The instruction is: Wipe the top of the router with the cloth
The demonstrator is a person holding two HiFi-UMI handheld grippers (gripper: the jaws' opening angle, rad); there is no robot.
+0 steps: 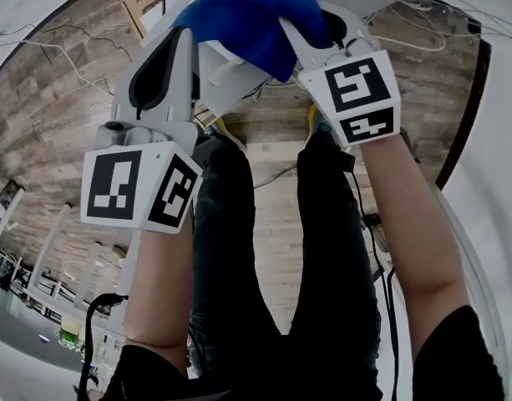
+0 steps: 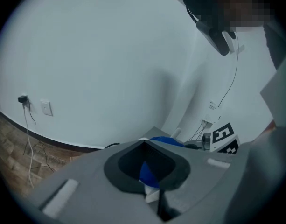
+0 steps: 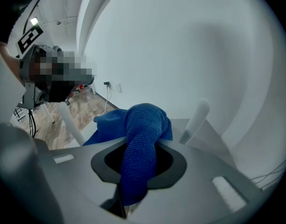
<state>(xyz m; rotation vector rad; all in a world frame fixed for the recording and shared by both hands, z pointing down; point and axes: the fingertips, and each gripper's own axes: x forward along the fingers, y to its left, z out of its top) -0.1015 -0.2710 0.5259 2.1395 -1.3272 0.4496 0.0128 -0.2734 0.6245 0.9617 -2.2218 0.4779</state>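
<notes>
Router [image 1: 230, 72] is up at the far end of the head view, white body wedged between the 2 tools, and the cloth [image 1: 247, 15] is heaped right on top of it; that is where we are. The right gripper [image 3: 133, 190] has its jaws clamped on a blue tail of the cloth, which runs straight out ahead of it and bunches on the pale top surface; so the work lies dead ahead of the right tool, touching, not beside it. 2 white antennas frame the bundle in the right gripper view, 1 [image 3: 197, 115] to its right and 1 [image 3: 70, 122] to its left; we judge the free lane for a stroke runs between them, along the gripper's own line, push away or draw back. The left gripper [image 2: 154, 195] comes in from the opposite side; its jaws are close together with a white edge pinched at the tips, which we take to be the router's rim, blue showing just beyond. So we reckon the left steadies and the right, the 1 with the cloth, does the wiping; the snag to watch is the cloth catching an antenna.
</notes>
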